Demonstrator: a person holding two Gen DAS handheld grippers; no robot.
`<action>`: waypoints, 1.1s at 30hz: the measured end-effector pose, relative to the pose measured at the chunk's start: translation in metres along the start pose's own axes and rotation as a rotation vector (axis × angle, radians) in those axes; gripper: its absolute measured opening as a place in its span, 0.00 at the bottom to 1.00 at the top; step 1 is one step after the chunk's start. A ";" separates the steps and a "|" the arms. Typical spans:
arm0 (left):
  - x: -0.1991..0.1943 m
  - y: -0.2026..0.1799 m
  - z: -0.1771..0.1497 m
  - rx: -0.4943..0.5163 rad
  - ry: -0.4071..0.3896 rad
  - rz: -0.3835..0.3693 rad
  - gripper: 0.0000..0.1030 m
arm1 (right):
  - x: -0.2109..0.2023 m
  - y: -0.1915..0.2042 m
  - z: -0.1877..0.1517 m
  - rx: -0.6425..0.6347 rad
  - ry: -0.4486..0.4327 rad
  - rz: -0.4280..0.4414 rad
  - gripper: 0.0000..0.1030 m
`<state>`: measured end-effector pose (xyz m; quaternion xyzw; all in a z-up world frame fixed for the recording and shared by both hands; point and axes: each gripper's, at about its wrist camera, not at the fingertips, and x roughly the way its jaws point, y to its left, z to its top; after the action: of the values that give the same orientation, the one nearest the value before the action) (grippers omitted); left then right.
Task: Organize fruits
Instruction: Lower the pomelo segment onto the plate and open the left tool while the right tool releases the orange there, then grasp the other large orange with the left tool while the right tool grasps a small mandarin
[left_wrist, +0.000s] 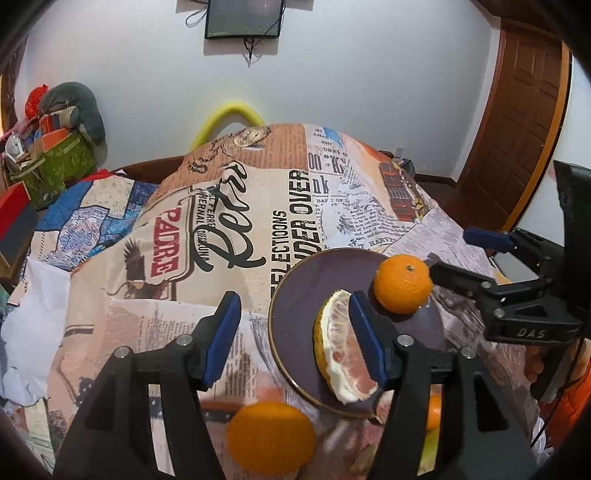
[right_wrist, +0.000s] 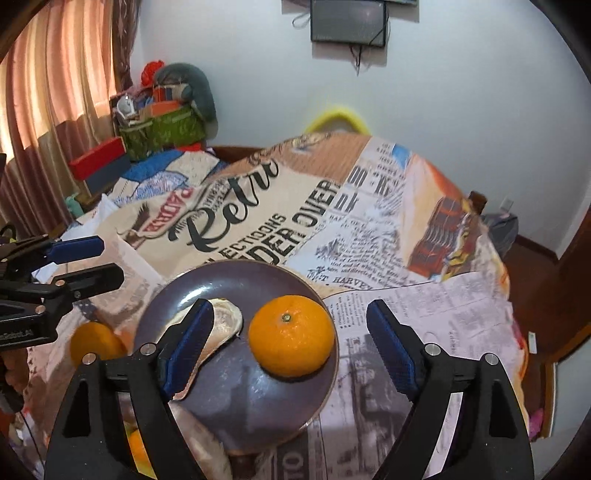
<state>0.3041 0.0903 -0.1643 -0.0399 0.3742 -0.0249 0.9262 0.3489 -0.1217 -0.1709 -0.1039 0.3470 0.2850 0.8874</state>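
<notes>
Both your tongs were released, holding nothing: the left tongs (left_wrist: 291, 332) hung over the plate's near edge by the pomelo wedge (left_wrist: 341, 350), the right tongs (right_wrist: 291, 343) straddled the orange (right_wrist: 291, 336). Both fruits sat on the purple plate (right_wrist: 255, 398). A second orange (left_wrist: 271, 435) lay off the plate on the cloth-covered tabletop (left_wrist: 155, 332), not yet placed. Roughly two-thirds done, by my reckoning.

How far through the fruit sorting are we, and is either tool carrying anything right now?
Done: a whole orange and a pomelo wedge sit on the dark plate. In hand: nothing; the right tool is open around the plated orange without touching it, and the left tool is open and empty. Left: another orange lies on the printed cloth beside the plate.
</notes>
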 end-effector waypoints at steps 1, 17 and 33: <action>-0.007 -0.002 -0.002 0.009 -0.004 0.003 0.61 | -0.006 0.001 -0.001 0.000 -0.011 -0.002 0.80; -0.067 -0.010 -0.043 0.018 -0.009 0.004 0.66 | -0.076 0.022 -0.039 0.018 -0.101 -0.069 0.83; -0.041 0.001 -0.101 -0.042 0.145 -0.004 0.70 | -0.067 0.006 -0.109 0.132 0.022 -0.090 0.83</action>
<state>0.2043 0.0890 -0.2086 -0.0584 0.4408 -0.0218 0.8954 0.2452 -0.1878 -0.2060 -0.0641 0.3699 0.2202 0.9003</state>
